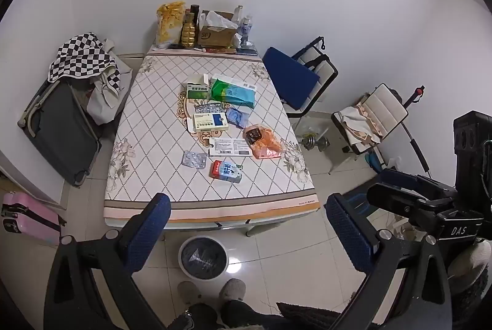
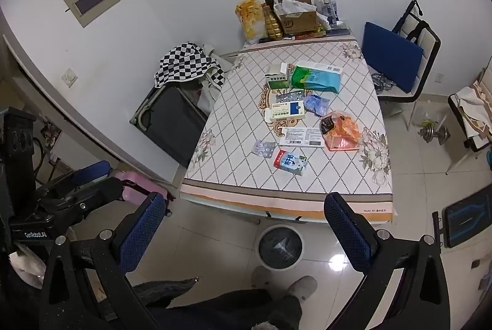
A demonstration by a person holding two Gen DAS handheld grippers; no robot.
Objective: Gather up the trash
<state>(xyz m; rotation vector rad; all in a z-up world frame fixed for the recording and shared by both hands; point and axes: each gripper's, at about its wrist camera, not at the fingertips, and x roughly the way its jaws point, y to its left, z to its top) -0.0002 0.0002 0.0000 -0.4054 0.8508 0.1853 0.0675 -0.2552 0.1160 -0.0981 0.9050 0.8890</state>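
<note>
Litter lies on the table [image 1: 153, 121] [image 2: 233, 127]: a milk carton [image 1: 226, 171] [image 2: 290, 162], a blister pack [image 1: 193, 159] [image 2: 263, 149], an orange wrapper [image 1: 263, 141] [image 2: 339, 130], a white slip [image 1: 230, 147] [image 2: 303, 139], medicine boxes [image 1: 210, 121] [image 2: 286, 111] and a green-blue bag [image 1: 232, 91] [image 2: 315, 77]. A white bin [image 1: 203, 257] [image 2: 280, 247] with a dark liner stands on the floor before the table. My left gripper [image 1: 247, 207] and right gripper [image 2: 246, 205] hang open and empty, short of the table's near edge.
Bottles, a cardboard box [image 1: 216, 33] and a snack bag crowd the table's far end. A dark case under a checkered cloth [image 1: 81, 56] stands left, chairs [image 1: 295, 77] and a dumbbell right, a pink suitcase [image 1: 27, 219] near left. The person's slippered feet [image 1: 232, 288] rest by the bin.
</note>
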